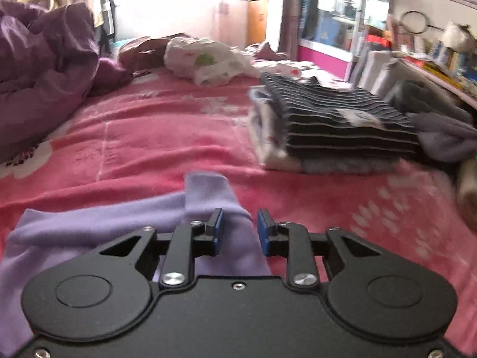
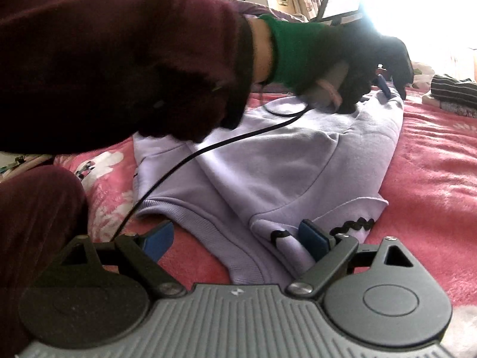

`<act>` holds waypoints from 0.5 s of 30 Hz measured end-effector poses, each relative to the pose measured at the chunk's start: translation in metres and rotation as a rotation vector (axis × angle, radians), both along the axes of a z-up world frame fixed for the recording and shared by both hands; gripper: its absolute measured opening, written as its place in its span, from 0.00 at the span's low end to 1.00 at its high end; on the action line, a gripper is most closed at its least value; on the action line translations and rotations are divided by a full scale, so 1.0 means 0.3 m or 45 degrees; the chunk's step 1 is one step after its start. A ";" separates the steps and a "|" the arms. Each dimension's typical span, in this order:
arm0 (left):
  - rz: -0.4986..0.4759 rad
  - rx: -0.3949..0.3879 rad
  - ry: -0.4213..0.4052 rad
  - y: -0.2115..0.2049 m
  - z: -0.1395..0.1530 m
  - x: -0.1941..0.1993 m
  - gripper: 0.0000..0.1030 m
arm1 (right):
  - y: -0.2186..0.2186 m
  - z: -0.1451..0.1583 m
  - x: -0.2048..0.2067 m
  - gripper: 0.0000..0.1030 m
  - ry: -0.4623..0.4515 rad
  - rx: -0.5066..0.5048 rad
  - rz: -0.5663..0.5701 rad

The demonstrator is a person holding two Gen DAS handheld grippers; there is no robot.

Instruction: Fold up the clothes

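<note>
A lilac sweatshirt [image 2: 268,161] lies spread on the pink bedspread [image 2: 432,164]. In the left wrist view a raised fold of the sweatshirt [image 1: 208,197] runs between the blue pads of my left gripper [image 1: 240,228], whose jaws stand a little apart around the cloth. My right gripper [image 2: 235,238] is wide open over the sweatshirt's near hem, its right pad touching a flap with black zigzag trim [image 2: 351,226]. The gloved hand [image 2: 342,59] holding the left gripper rests at the garment's far end.
A stack of folded clothes with a striped dark top [image 1: 337,119] sits on the bed to the right. A purple duvet [image 1: 38,68] is bunched at the left. Unfolded white clothes [image 1: 208,59] lie at the far end. A black cable [image 2: 208,146] crosses the sweatshirt.
</note>
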State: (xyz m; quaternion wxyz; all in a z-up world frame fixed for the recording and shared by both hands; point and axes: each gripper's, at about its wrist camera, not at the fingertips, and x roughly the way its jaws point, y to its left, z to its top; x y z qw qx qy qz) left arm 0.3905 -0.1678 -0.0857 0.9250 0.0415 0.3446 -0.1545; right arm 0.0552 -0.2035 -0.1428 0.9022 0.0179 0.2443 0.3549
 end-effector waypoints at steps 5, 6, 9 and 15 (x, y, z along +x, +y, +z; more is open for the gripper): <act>0.088 -0.131 0.128 0.047 -0.027 0.083 0.24 | -0.012 0.000 -0.002 0.88 0.004 0.007 -0.003; 0.097 -0.131 0.125 0.047 -0.025 0.087 0.24 | -0.011 -0.001 -0.003 0.88 0.003 0.005 -0.001; 0.087 -0.092 0.126 0.040 -0.032 0.099 0.24 | -0.009 -0.009 -0.004 0.89 0.001 -0.002 0.001; 0.109 -0.166 -0.021 0.115 0.124 -0.033 0.23 | 0.005 -0.006 -0.010 0.92 -0.010 -0.035 0.015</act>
